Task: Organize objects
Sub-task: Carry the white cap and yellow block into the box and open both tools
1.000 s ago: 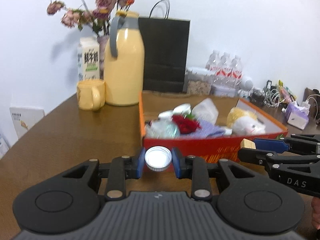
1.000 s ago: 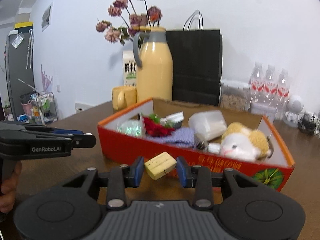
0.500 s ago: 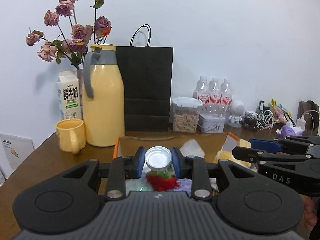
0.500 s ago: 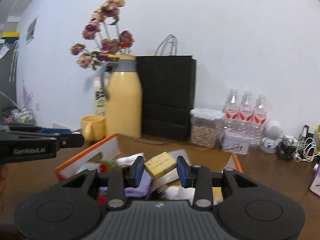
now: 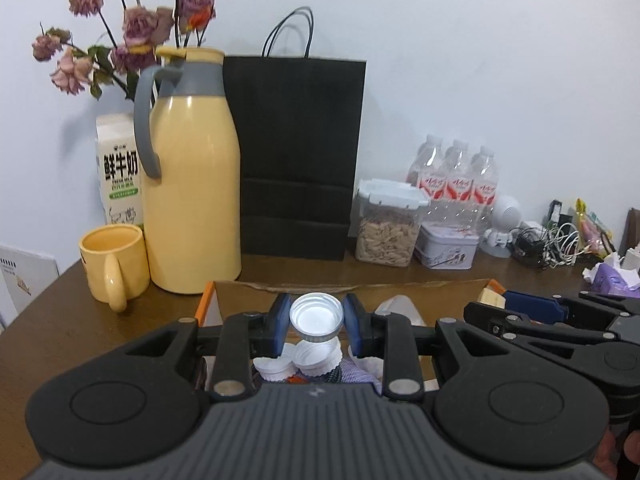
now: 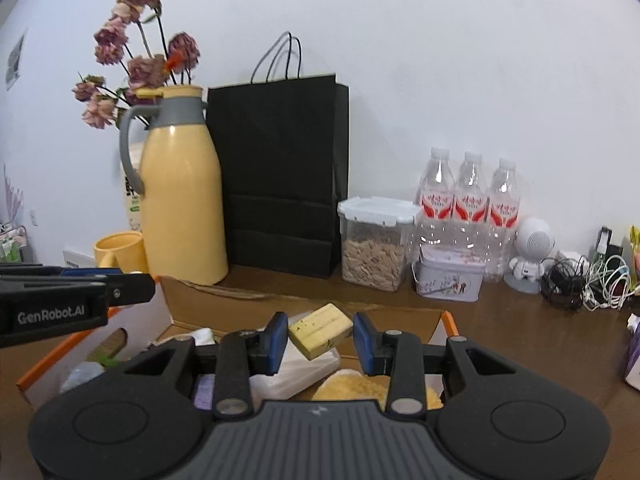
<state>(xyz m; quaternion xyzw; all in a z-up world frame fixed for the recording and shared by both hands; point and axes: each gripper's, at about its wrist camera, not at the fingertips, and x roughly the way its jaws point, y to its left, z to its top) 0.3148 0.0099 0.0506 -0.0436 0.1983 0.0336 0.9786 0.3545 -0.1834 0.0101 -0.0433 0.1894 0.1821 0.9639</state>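
Note:
My left gripper [image 5: 316,318] is shut on a white bottle cap [image 5: 316,316], held over the open orange box [image 5: 206,304]. Below the cap lie white ruffled paper cups [image 5: 316,356] inside the box. My right gripper [image 6: 320,334] is shut on a small yellow block [image 6: 320,330], also above the orange box [image 6: 448,324], over a clear plastic bag [image 6: 296,376] and a yellow plush toy [image 6: 352,386]. In the left wrist view the right gripper [image 5: 516,306] shows at the right with the block's corner [image 5: 492,298]. The left gripper's finger [image 6: 80,292] reaches in from the left of the right wrist view.
Behind the box stand a yellow thermos jug [image 5: 190,176], a yellow mug [image 5: 112,262], a milk carton [image 5: 120,168], dried flowers [image 5: 132,28], a black paper bag [image 5: 296,152], a clear jar of grain [image 5: 388,228], a tin [image 5: 446,246], water bottles [image 5: 454,182] and tangled cables [image 5: 552,244].
Both grippers moved forward and up from in front of the box to over its inside, each still gripping its object. The box front wall has dropped out of view.

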